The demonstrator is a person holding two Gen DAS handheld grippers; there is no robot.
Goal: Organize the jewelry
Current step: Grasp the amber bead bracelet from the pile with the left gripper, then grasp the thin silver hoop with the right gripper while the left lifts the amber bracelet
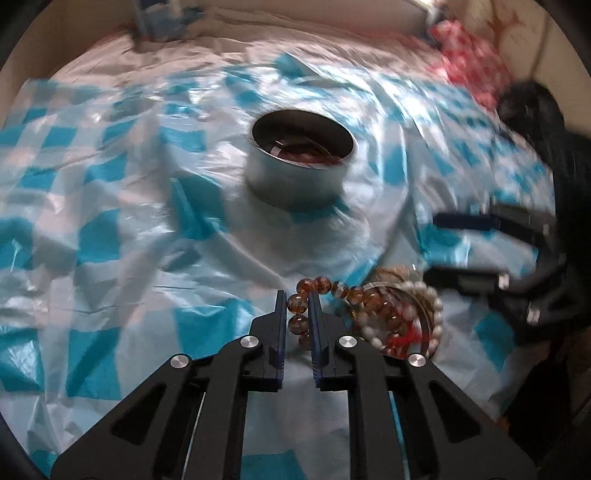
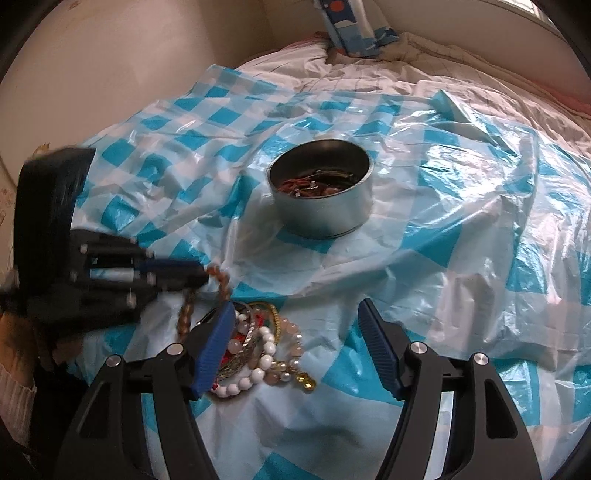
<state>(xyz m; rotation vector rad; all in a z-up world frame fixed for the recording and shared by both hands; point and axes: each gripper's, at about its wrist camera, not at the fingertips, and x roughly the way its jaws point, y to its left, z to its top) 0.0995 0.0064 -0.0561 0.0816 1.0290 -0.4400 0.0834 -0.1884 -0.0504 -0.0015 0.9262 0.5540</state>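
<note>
My left gripper (image 1: 297, 295) is shut on an amber bead bracelet (image 1: 297, 303), which trails down to a pile of jewelry (image 1: 397, 314). In the right wrist view the left gripper (image 2: 201, 275) comes in from the left with the amber bracelet (image 2: 221, 282) hanging from it, blurred by motion. The pile (image 2: 258, 343) holds white pearl bracelets, metal bangles, pink beads and a gold bell. My right gripper (image 2: 295, 317) is open and empty just above the pile; it also shows in the left wrist view (image 1: 428, 247). A round metal tin (image 1: 301, 158) (image 2: 321, 188) with jewelry inside stands beyond.
A crinkled blue and white checked plastic sheet (image 2: 461, 229) covers a bed with a pale quilt (image 2: 388, 70). A blue patterned pillow (image 2: 351, 26) lies at the far end by the wall. Red patterned fabric (image 1: 469, 62) lies at the far right.
</note>
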